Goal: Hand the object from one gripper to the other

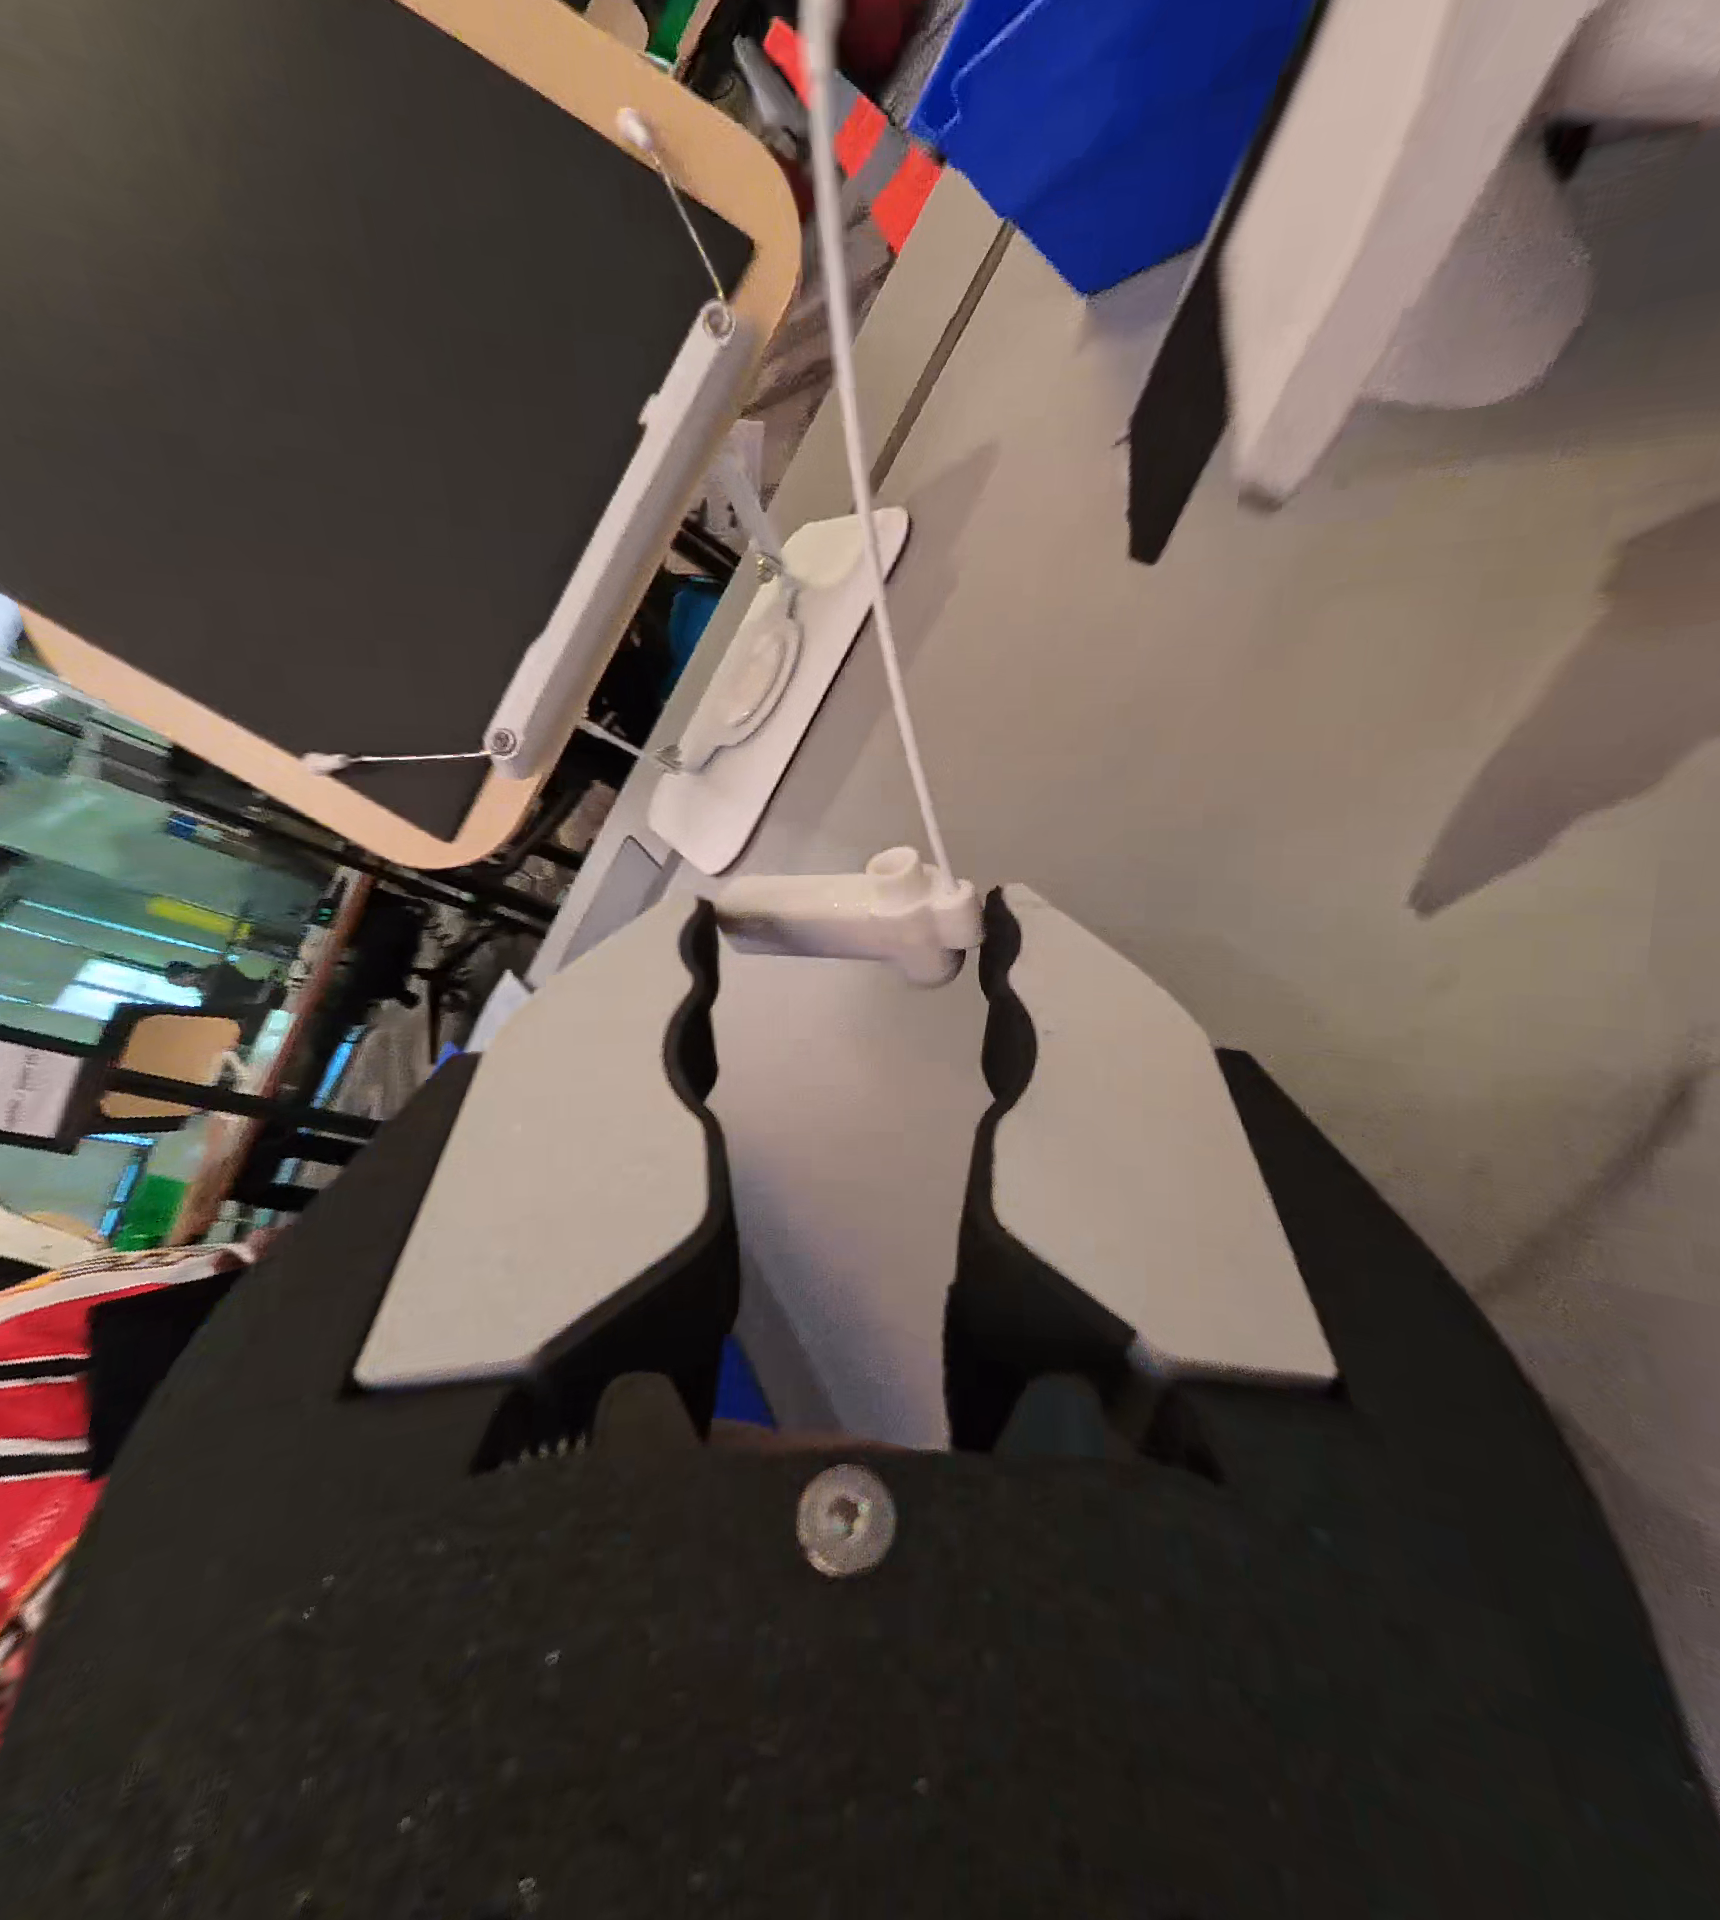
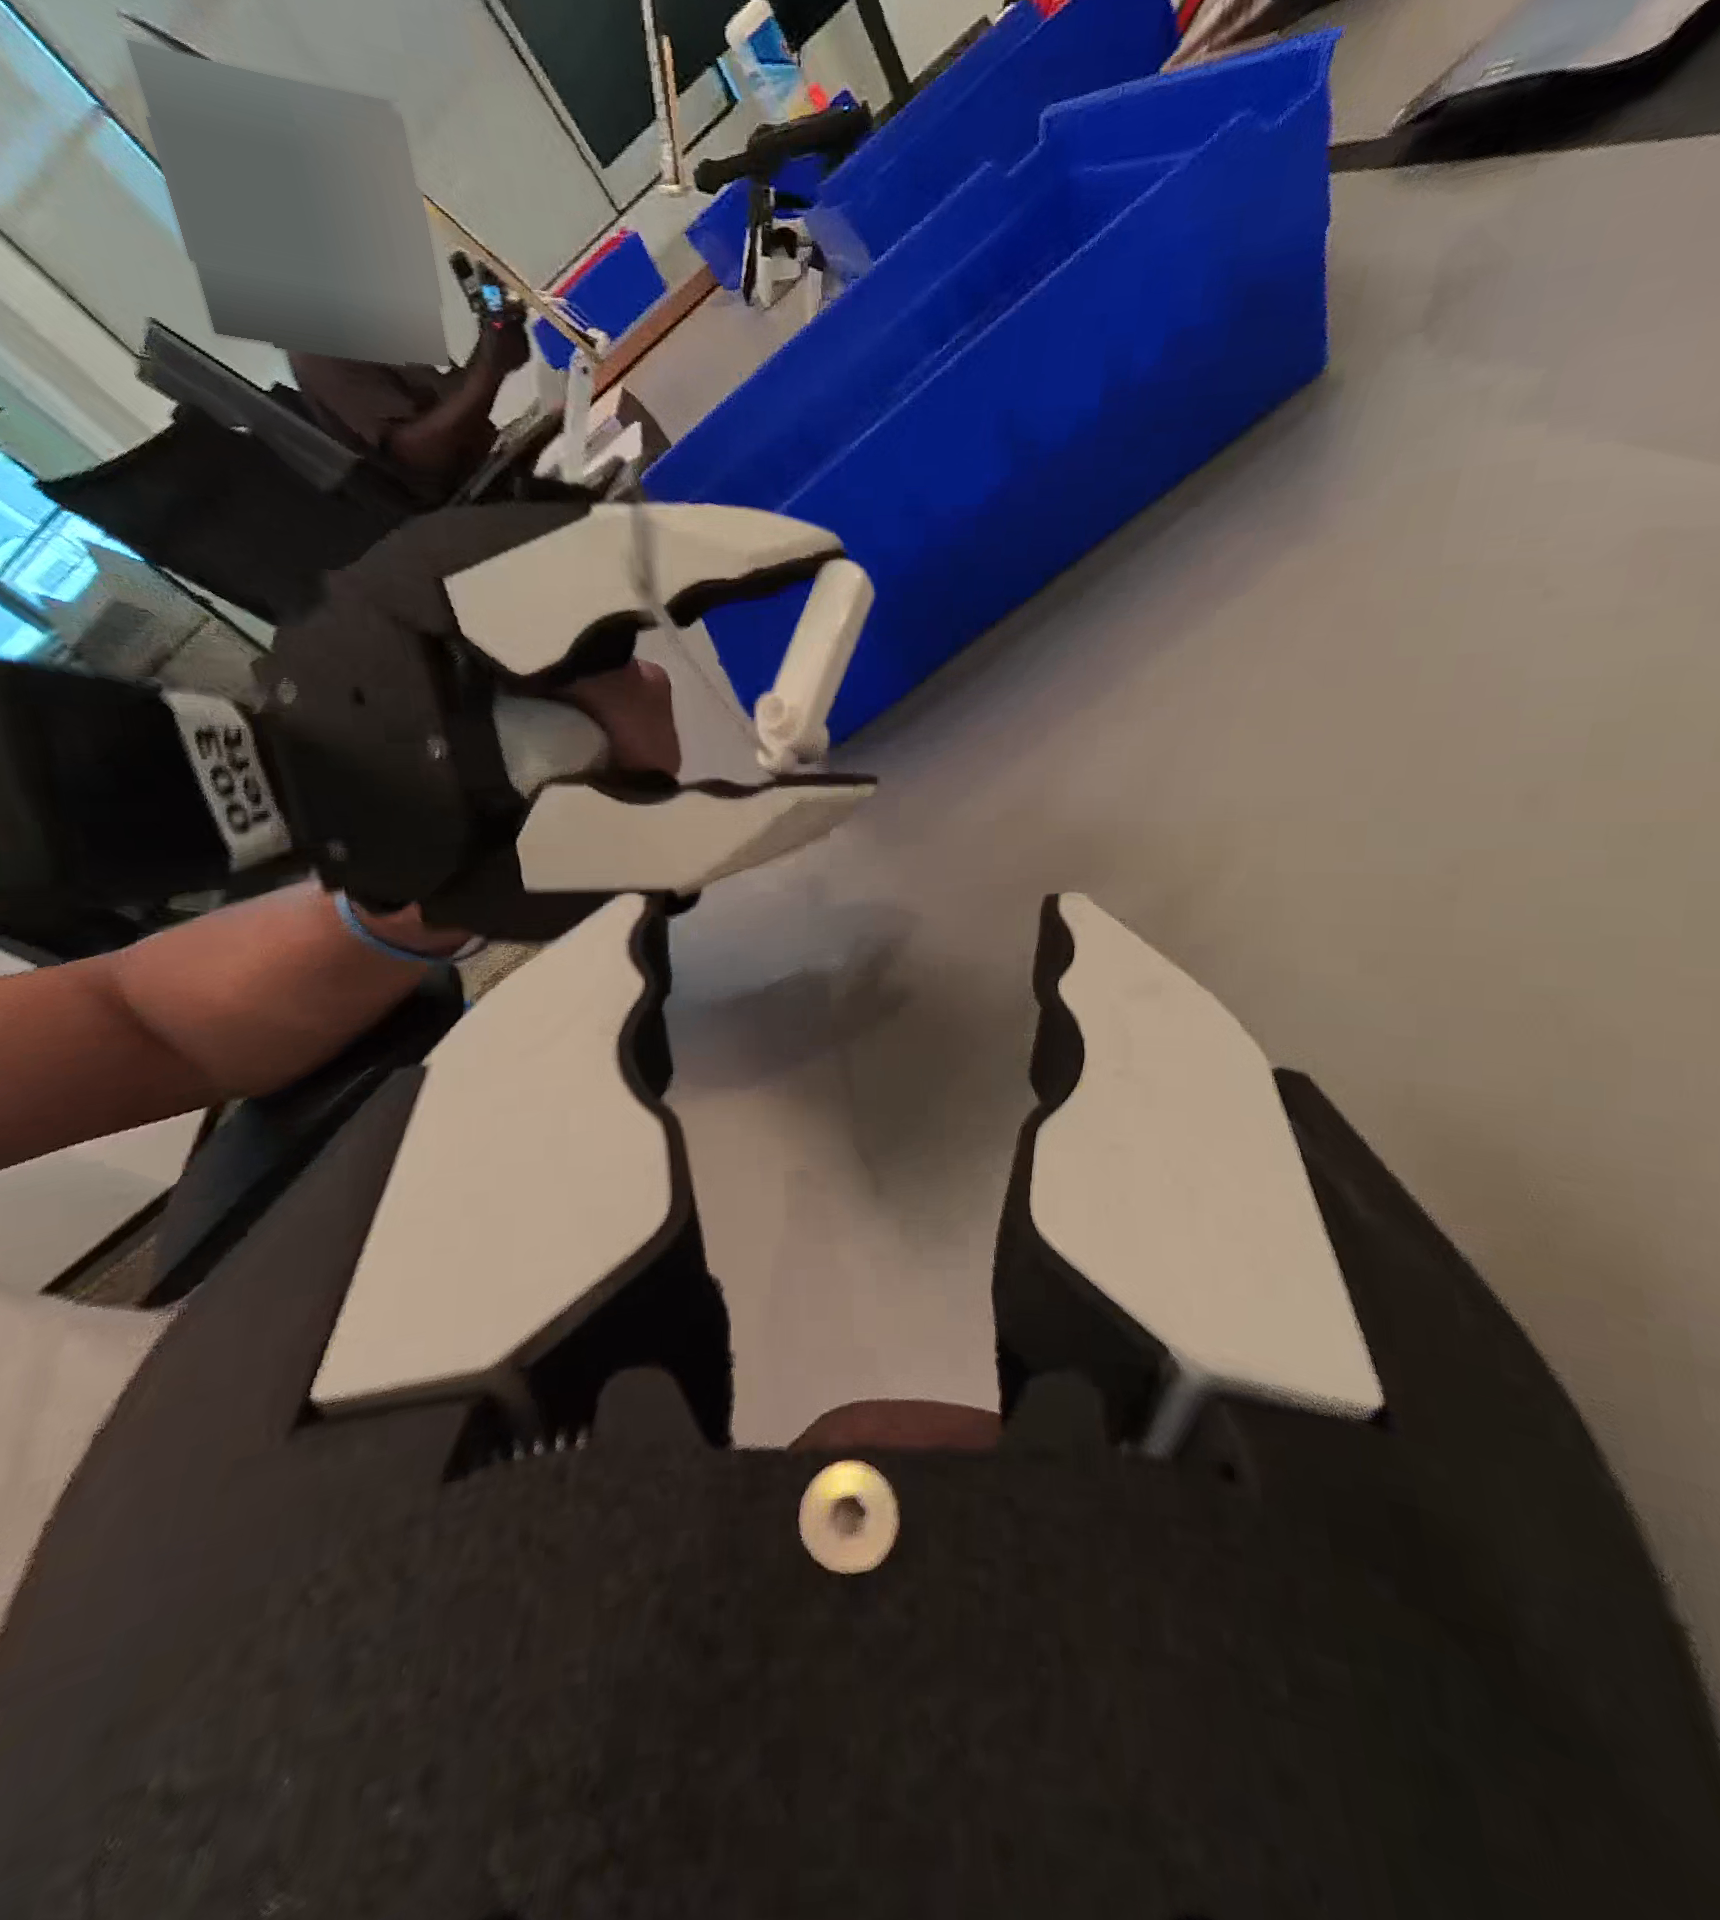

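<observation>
While the left gripper pinches a small white plastic bar crosswise between its fingertips, a thin white cord runs from the bar's right end up toward the top of the frame. From the right wrist view, that same gripper sits at centre left, held out by a bare forearm, with the bar spanning the gap between its two tips. Lower in that frame, the right gripper stands with its jaws wide apart and nothing between them, just below and near the held bar. Behind them a blue bin rests on the grey table.
</observation>
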Demonstrator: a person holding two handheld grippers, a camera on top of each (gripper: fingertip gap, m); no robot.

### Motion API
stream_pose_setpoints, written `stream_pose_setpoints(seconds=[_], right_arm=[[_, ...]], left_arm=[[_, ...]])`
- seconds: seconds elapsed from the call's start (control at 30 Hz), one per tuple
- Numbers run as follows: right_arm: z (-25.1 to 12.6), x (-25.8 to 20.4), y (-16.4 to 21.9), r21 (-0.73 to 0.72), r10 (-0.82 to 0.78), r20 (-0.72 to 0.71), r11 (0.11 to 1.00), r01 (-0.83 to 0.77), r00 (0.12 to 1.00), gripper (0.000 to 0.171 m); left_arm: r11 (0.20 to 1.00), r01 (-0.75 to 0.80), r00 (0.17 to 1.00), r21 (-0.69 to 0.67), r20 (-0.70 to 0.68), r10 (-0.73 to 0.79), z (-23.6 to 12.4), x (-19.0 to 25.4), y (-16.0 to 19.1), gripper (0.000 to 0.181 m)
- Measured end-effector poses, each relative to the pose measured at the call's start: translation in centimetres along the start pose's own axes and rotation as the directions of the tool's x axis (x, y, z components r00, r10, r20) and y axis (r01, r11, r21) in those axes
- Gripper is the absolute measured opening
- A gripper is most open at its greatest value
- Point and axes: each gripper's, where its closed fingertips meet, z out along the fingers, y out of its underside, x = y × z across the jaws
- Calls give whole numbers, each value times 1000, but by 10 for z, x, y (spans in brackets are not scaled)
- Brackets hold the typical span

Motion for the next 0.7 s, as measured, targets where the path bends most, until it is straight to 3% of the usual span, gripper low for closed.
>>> stream_pose_setpoints(seconds=[0.3, 0.37, 0.5, 0.63, 0.7], right_arm=[[47, -10, -6, 19, 20, -16, 1000, -20, 1000, 39], [47, -7, -2, -3, -3, -42, 1000, 3, 999, 18], [42, -4, 2, -29, 11, -42, 1000, -13, 999, 16], [29, 14, 3, -64, -45, -128, 997, 37, 991, 12], [6, 24, -12, -71, -111, -202, 993, 99, 973, 12]], left_arm=[[996, -89, 996, -7, -14, 88, 2, 20, -12, 48], [996, -95, 995, -3, -20, 95, 3, 25, -15, 48], [996, -90, 996, 14, -11, 90, 5, 30, -18, 49], [1000, -8, 997, 17, -74, 9, 0, 41, -21, 45], [986, 166, 969, -19, -180, -166, -15, 52, -19, 49]])
